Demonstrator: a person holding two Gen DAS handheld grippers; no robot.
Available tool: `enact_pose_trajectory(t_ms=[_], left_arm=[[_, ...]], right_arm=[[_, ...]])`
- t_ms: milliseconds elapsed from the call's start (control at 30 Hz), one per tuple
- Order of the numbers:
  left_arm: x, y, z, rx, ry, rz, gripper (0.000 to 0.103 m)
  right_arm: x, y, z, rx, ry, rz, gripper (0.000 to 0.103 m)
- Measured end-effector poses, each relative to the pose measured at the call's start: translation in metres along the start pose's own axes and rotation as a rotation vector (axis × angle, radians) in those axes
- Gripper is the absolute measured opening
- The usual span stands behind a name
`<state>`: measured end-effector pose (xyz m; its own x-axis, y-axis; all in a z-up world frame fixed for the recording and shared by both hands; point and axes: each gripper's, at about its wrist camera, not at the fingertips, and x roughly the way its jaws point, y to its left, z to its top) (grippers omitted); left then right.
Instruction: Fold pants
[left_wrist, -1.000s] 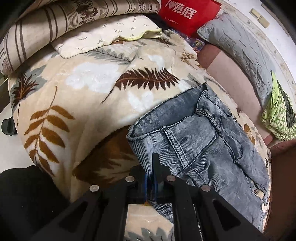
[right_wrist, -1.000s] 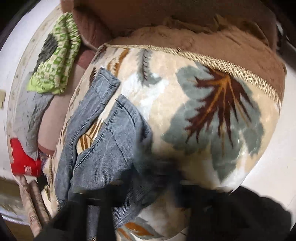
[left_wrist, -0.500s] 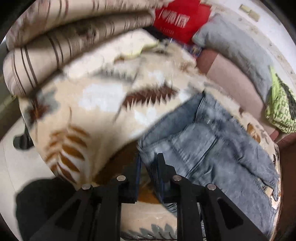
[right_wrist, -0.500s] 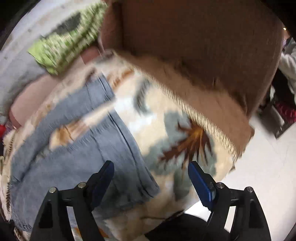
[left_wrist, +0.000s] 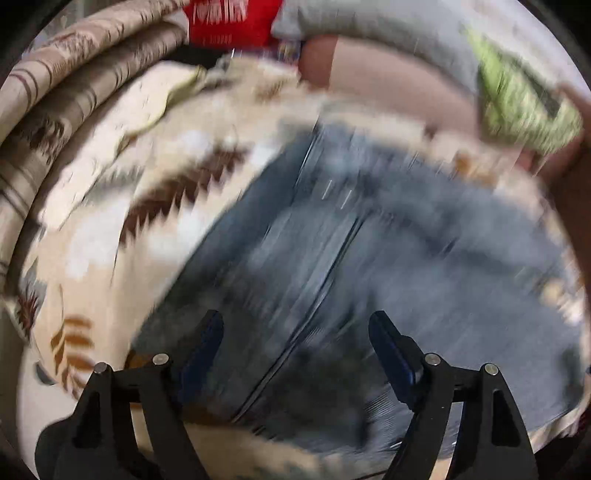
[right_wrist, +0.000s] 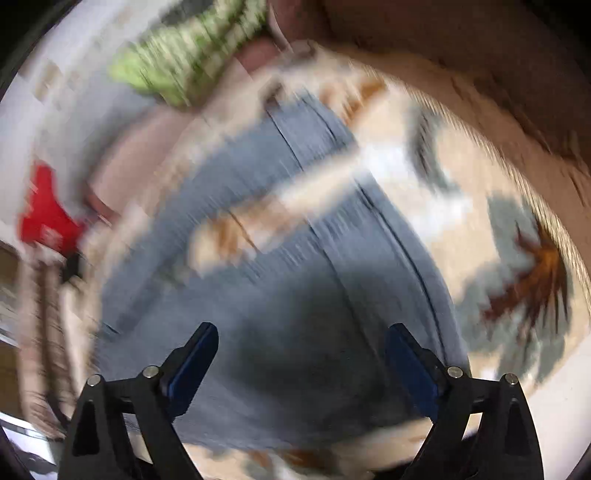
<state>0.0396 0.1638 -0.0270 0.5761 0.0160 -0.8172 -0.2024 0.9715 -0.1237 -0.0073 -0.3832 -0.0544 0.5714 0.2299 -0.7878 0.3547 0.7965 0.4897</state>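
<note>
The blue denim pants (left_wrist: 369, 266) lie flat on a cream leaf-print blanket (left_wrist: 122, 236); both views are motion-blurred. My left gripper (left_wrist: 295, 336) is open and empty, hovering over the near end of the pants. In the right wrist view the pants (right_wrist: 303, 302) fill the middle, with a strip of blanket showing between two denim parts. My right gripper (right_wrist: 301, 347) is open and empty above the denim.
Striped rolled bedding (left_wrist: 66, 96) lies at the left, a red bag (left_wrist: 229, 18) and grey pillow (left_wrist: 388, 18) at the back, a green patterned cloth (left_wrist: 517, 96) at the right. A brown blanket edge (right_wrist: 480, 74) and pale floor (right_wrist: 561, 398) show on the right.
My left gripper has let go of the pants' edge and opened wide. Both grippers have moved in over the denim; the right stayed open.
</note>
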Motion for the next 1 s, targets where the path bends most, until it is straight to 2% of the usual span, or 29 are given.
enact_pose_trajectory(t_ms=[67,133,200,267,333,433,533,567,600,633,667,700,733,767,800,867,1000], left_arm=[[-0.016,-0.006,0.028,-0.007,-0.093,-0.013,0.081],[-0.013,-0.011,0.049,0.014,-0.112,0.000,0.081],[0.011,-0.014,0.074,0.011,-0.068,0.007,0.081],[0.041,-0.017,0.092,0.003,-0.002,0.021,0.074],[0.070,-0.017,0.104,-0.002,0.053,0.057,0.048],[0.103,-0.011,0.106,-0.062,0.139,0.023,0.046],[0.118,-0.006,0.100,-0.105,0.165,0.006,0.046],[0.118,-0.007,0.100,-0.089,0.158,0.013,0.046],[0.117,-0.010,0.100,-0.058,0.142,0.028,0.034],[0.116,-0.016,0.100,-0.017,0.131,0.042,0.013],[0.117,-0.019,0.102,0.008,0.136,0.061,0.013],[0.117,-0.020,0.103,0.014,0.140,0.064,0.013],[0.116,-0.021,0.103,0.016,0.143,0.063,0.012],[0.115,-0.020,0.103,0.014,0.143,0.060,0.011],[0.114,-0.019,0.104,0.008,0.140,0.057,0.010],[0.105,-0.012,0.108,-0.001,0.111,0.069,0.009],[0.085,-0.008,0.121,-0.013,0.035,0.102,0.007]], right_arm=[[-0.006,0.006,0.021,-0.030,-0.060,-0.028,0.094],[0.005,0.005,0.053,-0.037,-0.097,-0.072,0.094],[0.026,-0.001,0.081,-0.033,-0.093,-0.119,0.094],[0.046,-0.003,0.106,-0.052,-0.092,-0.146,0.093],[0.063,-0.004,0.124,-0.064,-0.086,-0.178,0.092],[0.090,-0.014,0.140,-0.079,-0.051,-0.244,0.088],[0.116,-0.021,0.140,-0.101,0.041,-0.277,0.072],[0.116,-0.021,0.136,-0.124,0.037,-0.300,0.067],[0.117,-0.017,0.134,-0.155,0.029,-0.327,0.063],[0.118,-0.014,0.134,-0.167,0.032,-0.339,0.056],[0.118,-0.012,0.135,-0.174,0.038,-0.340,0.048],[0.118,-0.010,0.136,-0.182,0.046,-0.343,0.045],[0.118,-0.007,0.136,-0.194,0.052,-0.353,0.035],[0.118,-0.004,0.137,-0.202,0.055,-0.360,0.029],[0.119,-0.002,0.137,-0.211,0.056,-0.369,0.028],[0.116,0.005,0.136,-0.233,0.054,-0.387,0.016],[0.090,0.012,0.133,-0.263,0.016,-0.390,0.016]])
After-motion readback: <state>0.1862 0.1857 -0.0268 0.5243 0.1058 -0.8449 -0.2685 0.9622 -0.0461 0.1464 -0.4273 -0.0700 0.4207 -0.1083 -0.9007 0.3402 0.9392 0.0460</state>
